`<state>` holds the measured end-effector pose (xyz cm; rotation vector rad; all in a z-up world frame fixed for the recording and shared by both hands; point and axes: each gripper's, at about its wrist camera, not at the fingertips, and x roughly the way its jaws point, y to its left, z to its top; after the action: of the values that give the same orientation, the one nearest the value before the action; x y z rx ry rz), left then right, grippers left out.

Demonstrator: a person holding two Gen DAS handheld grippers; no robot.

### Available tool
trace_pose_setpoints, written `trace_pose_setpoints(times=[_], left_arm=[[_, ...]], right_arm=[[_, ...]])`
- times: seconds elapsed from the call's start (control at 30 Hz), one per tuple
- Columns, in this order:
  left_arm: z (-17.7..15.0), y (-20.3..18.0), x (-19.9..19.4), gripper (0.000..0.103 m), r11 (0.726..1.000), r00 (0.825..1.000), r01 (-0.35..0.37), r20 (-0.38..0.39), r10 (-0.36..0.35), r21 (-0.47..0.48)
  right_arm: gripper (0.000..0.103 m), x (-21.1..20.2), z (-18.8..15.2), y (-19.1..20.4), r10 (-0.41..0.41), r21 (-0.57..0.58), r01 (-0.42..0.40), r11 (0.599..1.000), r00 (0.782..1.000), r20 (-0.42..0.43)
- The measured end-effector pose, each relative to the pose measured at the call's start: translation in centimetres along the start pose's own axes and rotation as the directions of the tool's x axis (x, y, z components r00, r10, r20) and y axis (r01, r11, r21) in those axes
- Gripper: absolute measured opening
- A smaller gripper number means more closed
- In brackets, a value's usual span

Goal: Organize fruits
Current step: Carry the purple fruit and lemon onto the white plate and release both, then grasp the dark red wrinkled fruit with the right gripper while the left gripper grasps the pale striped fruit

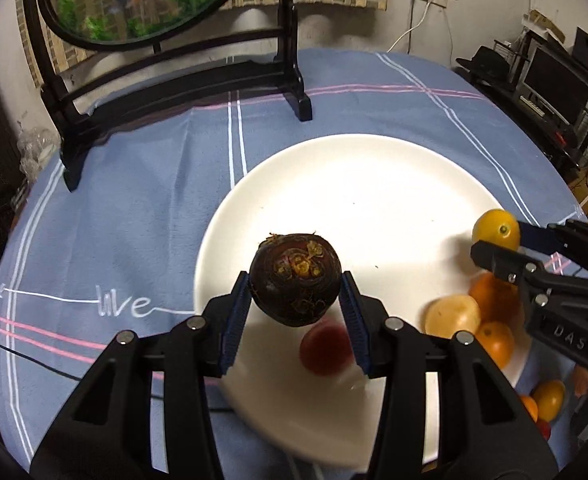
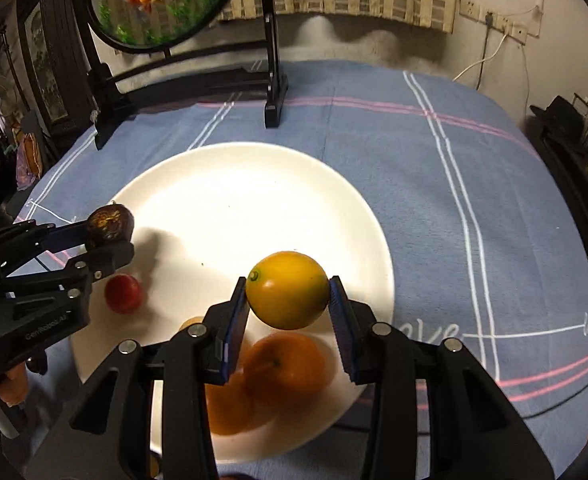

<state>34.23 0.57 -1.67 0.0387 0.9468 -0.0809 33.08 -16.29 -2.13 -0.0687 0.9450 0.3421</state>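
Note:
My left gripper (image 1: 295,280) is shut on a dark purple mangosteen (image 1: 295,279) and holds it above the near left part of a large white plate (image 1: 353,184). My right gripper (image 2: 288,290) is shut on a yellow-orange fruit (image 2: 287,289) and holds it above the plate (image 2: 234,192). On the plate lie a red fruit (image 1: 325,352), a pale yellow fruit (image 1: 451,316) and oranges (image 2: 286,364). The left gripper with the mangosteen (image 2: 110,222) shows at the left of the right wrist view. The right gripper with its fruit (image 1: 495,230) shows at the right of the left wrist view.
The plate sits on a blue checked tablecloth (image 1: 134,208). A black wooden stand (image 1: 182,92) with a round painted screen stands at the back left. More small fruits (image 1: 547,400) lie off the plate near the right edge. A black cable (image 2: 553,404) crosses the cloth.

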Motion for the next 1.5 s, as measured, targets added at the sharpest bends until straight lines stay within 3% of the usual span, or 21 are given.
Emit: trace_pose_setpoints(times=[0.07, 0.17, 0.27, 0.4, 0.47, 0.6, 0.73, 0.87, 1.17, 1.5], left_arm=[[0.2, 0.2, 0.1, 0.066, 1.000, 1.000, -0.010, 0.011, 0.011, -0.019], [0.2, 0.1, -0.6, 0.070, 1.000, 1.000, -0.010, 0.029, 0.010, -0.020], [-0.1, 0.2, -1.9, 0.078, 1.000, 0.999, -0.013, 0.042, 0.013, -0.018], [-1.5, 1.4, -4.5, 0.080, 0.999, 0.998, 0.001, 0.064, 0.002, -0.037], [-2.6, 2.2, -5.8, 0.082, 0.999, 0.998, -0.002, 0.068, 0.005, -0.044], [-5.0, 3.4, -8.1, 0.082, 0.999, 0.998, -0.007, 0.068, 0.011, -0.054], [-7.8, 3.8, -10.4, 0.085, 0.999, 0.996, -0.005, 0.084, 0.009, -0.052], [-11.0, 3.7, -12.5, 0.088, 0.999, 0.994, -0.019, 0.111, 0.024, -0.047], [-16.8, 2.2, -14.1, 0.088, 1.000, 0.997, -0.001, 0.083, 0.003, -0.023], [-20.4, 0.9, -13.6, 0.088, 1.000, 0.998, -0.005, 0.059, 0.005, -0.004]], right_arm=[[0.044, 0.3, 0.2, -0.1, -0.011, -0.002, 0.011, 1.000, 1.000, 0.007], [0.054, -0.5, 0.1, -0.4, -0.029, 0.009, 0.029, 1.000, 0.998, 0.050], [0.055, -1.8, -0.4, -1.2, 0.004, 0.052, -0.007, 0.999, 0.998, 0.060], [0.055, -4.6, -2.1, -2.5, 0.049, 0.120, -0.060, 0.991, 0.995, 0.092], [0.062, -6.1, -3.2, -2.8, 0.062, 0.134, -0.076, 0.988, 0.992, 0.106], [0.064, -9.0, -6.1, -2.9, 0.073, 0.141, -0.092, 0.986, 0.988, 0.133], [0.068, -11.4, -9.5, -2.7, 0.072, 0.160, -0.096, 0.983, 0.986, 0.148], [0.068, -12.5, -13.0, -1.8, 0.017, 0.136, -0.036, 0.990, 0.990, 0.142], [0.068, -13.3, -18.5, -0.1, 0.053, 0.127, -0.064, 0.990, 0.995, 0.088], [0.068, -13.8, -22.0, 0.7, 0.106, 0.147, -0.112, 0.983, 0.993, 0.046]])
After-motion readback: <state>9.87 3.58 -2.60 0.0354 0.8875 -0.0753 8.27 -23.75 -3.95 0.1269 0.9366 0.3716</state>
